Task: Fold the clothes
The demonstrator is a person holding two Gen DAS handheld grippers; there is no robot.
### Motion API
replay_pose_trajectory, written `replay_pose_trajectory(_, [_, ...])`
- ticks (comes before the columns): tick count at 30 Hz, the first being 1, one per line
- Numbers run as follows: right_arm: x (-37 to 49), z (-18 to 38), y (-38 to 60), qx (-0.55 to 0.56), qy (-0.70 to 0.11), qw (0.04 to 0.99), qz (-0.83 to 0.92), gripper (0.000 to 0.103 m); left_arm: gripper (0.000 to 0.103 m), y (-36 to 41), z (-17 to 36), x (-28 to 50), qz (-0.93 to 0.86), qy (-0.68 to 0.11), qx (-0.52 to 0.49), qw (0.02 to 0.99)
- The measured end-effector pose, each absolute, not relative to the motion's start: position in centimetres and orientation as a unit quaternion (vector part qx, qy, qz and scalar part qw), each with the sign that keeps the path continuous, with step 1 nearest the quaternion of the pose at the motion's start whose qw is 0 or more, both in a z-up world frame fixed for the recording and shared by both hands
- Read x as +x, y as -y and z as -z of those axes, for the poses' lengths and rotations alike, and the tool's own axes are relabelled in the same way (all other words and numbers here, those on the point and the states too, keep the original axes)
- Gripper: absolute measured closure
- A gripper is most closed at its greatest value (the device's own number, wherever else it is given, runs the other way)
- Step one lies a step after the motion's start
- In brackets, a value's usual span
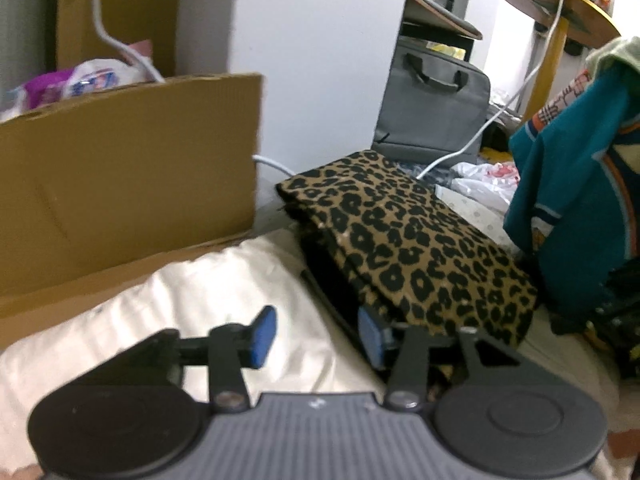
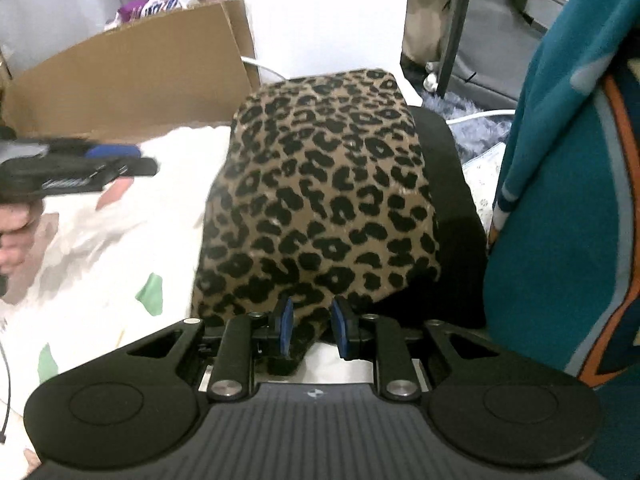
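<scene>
Leopard-print garment (image 2: 316,196) folded on pale bedding (image 1: 224,288), beside cardboard box (image 1: 128,168); left gripper (image 1: 316,332) parted – nothing between pads; right gripper (image 2: 310,330) clamped on garment's near edge.

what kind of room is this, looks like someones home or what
Most likely a lived-in bedroom or spare room at home. A folded leopard-print garment lies on a white patterned bedsheet, an open cardboard box holds packets, and a grey laptop bag sits against the wall.

Home bedroom: bedsheet (image 2: 100,240), cardboard box (image 1: 120,184), laptop bag (image 1: 432,112), round side table (image 1: 556,4).
</scene>
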State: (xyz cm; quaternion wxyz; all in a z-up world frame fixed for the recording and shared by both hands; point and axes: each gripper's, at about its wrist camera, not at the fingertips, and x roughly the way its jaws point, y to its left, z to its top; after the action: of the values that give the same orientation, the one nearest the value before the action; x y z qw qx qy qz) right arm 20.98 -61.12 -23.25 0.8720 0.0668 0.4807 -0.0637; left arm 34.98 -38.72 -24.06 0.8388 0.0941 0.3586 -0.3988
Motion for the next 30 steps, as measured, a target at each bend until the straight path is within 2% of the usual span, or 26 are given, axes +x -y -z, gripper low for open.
replay_pose_trajectory(1, [21.2,22.8,60.9,0.065,-0.482,0.871,0.065,0.066,0.043,37.9,23.2,34.7,0.392,-0.361,0.096,0.841])
replay_pose_trajectory(2, [21.3,22.3,60.6,0.064,-0.483,0.871,0.067,0.054,0.035,37.1,22.4,34.4,0.386,-0.362,0.094,0.844])
replay_pose_trajectory(3, [21.4,21.8,60.3,0.064,-0.48,0.872,0.073,0.049,0.029,36.3,21.6,34.1,0.382,-0.361,0.092,0.846])
replay_pose_trajectory(4, [21.4,21.2,60.2,0.07,-0.476,0.873,0.082,0.044,0.027,35.5,20.8,33.9,0.38,-0.36,0.091,0.847])
replay_pose_trajectory(7, [21.6,19.6,59.8,0.093,-0.464,0.875,0.105,0.039,0.014,33.6,18.8,33.0,0.362,-0.363,0.098,0.853])
replay_pose_trajectory(8, [21.7,19.0,59.5,0.1,-0.464,0.873,0.113,0.033,0.008,32.9,18.2,32.8,0.353,-0.371,0.095,0.854])
replay_pose_trajectory(10, [22.0,18.0,59.0,0.11,-0.47,0.865,0.135,0.019,0.007,31.4,17.2,32.6,0.338,-0.4,0.071,0.849])
replay_pose_trajectory(11, [22.1,17.4,58.7,0.12,-0.473,0.86,0.149,0.015,0.007,30.6,16.7,32.4,0.33,-0.411,0.057,0.848])
replay_pose_trajectory(13, [22.3,16.4,58.3,0.145,-0.471,0.857,0.153,0.014,0.006,28.9,15.6,32.1,0.317,-0.421,0.038,0.849])
replay_pose_trajectory(14, [22.5,16.1,58.0,0.152,-0.474,0.854,0.149,0.01,0.0,28.1,15.1,31.8,0.309,-0.422,0.037,0.851])
replay_pose_trajectory(19, [23.1,15.1,56.2,0.173,-0.499,0.834,0.16,0.007,0.001,24.6,12.9,30.7,0.263,-0.423,0.05,0.866])
replay_pose_trajectory(22, [22.8,13.9,54.8,0.177,-0.508,0.827,0.162,0.001,0.001,22.8,11.7,30.6,0.244,-0.428,0.05,0.869])
replay_pose_trajectory(30, [21.0,10.4,51.2,0.175,-0.521,0.822,0.15,0.001,0.0,19.9,8.6,29.9,0.202,-0.436,0.071,0.874])
